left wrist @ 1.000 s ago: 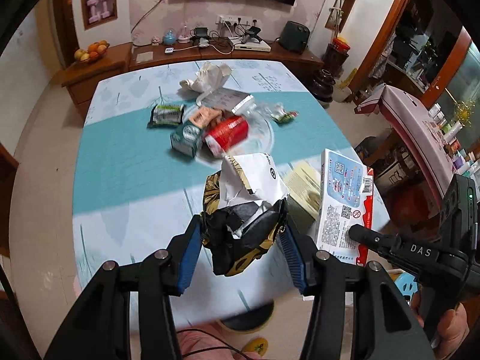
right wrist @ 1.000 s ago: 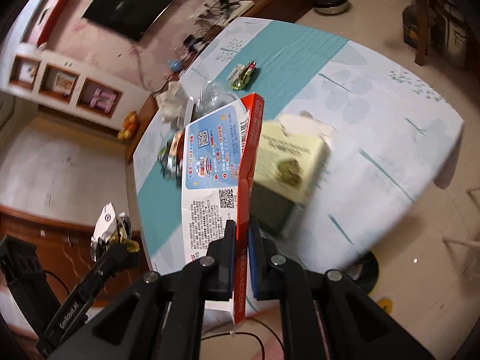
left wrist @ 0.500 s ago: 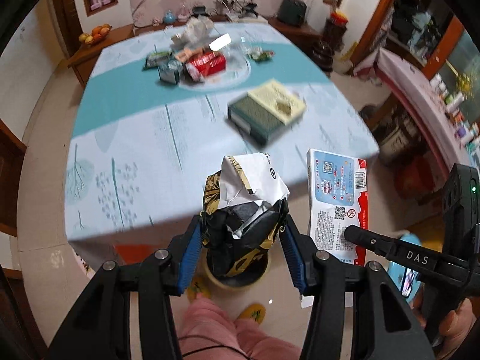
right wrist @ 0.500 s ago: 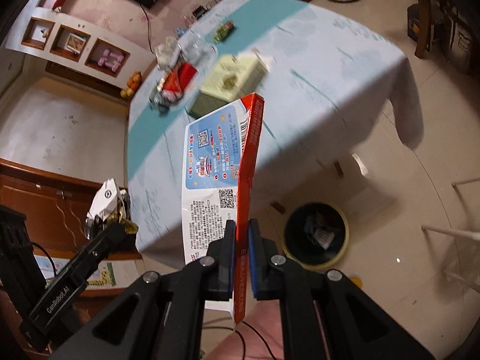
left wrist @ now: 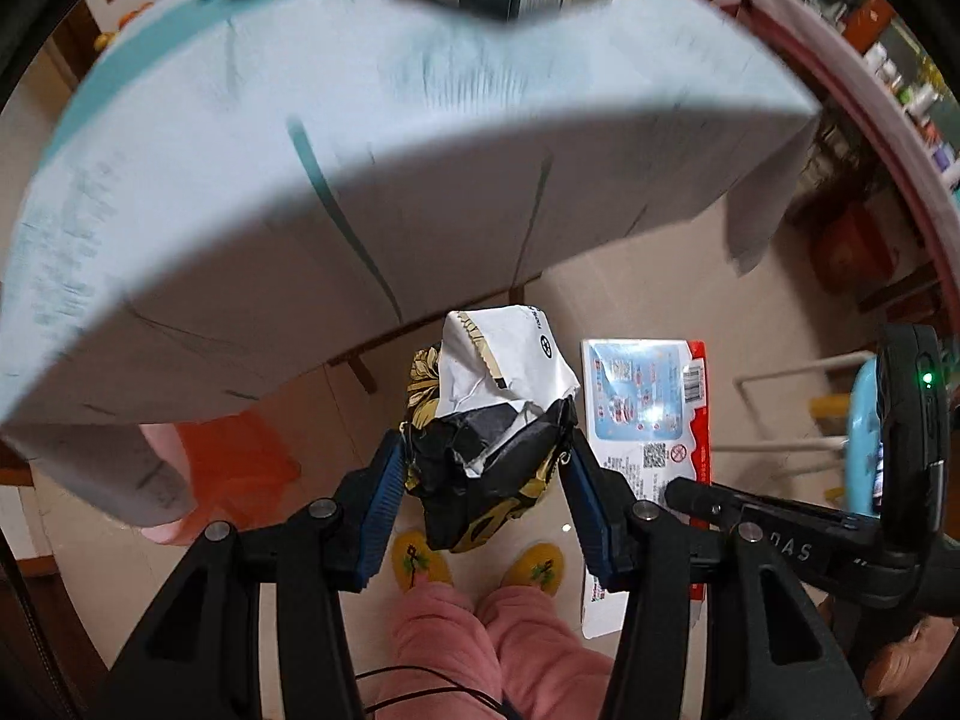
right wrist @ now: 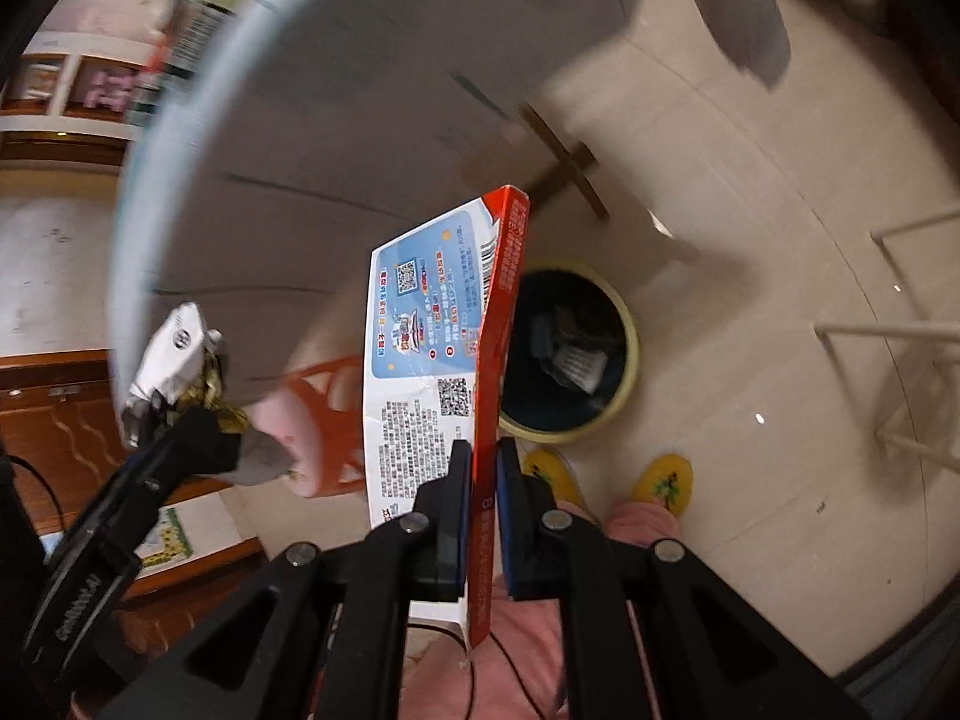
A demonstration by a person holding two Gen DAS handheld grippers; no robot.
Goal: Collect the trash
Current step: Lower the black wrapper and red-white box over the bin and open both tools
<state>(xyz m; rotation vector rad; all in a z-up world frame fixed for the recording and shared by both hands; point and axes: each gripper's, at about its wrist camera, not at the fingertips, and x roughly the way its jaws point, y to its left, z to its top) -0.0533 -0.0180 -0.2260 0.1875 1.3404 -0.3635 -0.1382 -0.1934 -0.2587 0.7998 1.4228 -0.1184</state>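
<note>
Room to move: we saw the worktop [left wrist: 420,138] edge with its hanging cloth above both tools, and bare tiled floor [right wrist: 750,276] below.
Bin: the round trash bin [right wrist: 570,354] stood on the floor, just past the carton's far edge.
Left hand-held gripper [left wrist: 483,474]: pointed steeply down, blue pads clamped on a crumpled black, gold and white wrapper [left wrist: 492,420].
Right hand-held gripper [right wrist: 483,504]: we saw it nearly closed, pinching a flat red and blue carton [right wrist: 444,324] edge-on.
Hard to read: worktop items were blurred; we made out only pink trouser legs [left wrist: 480,648] and yellow slippers [left wrist: 420,558].
</note>
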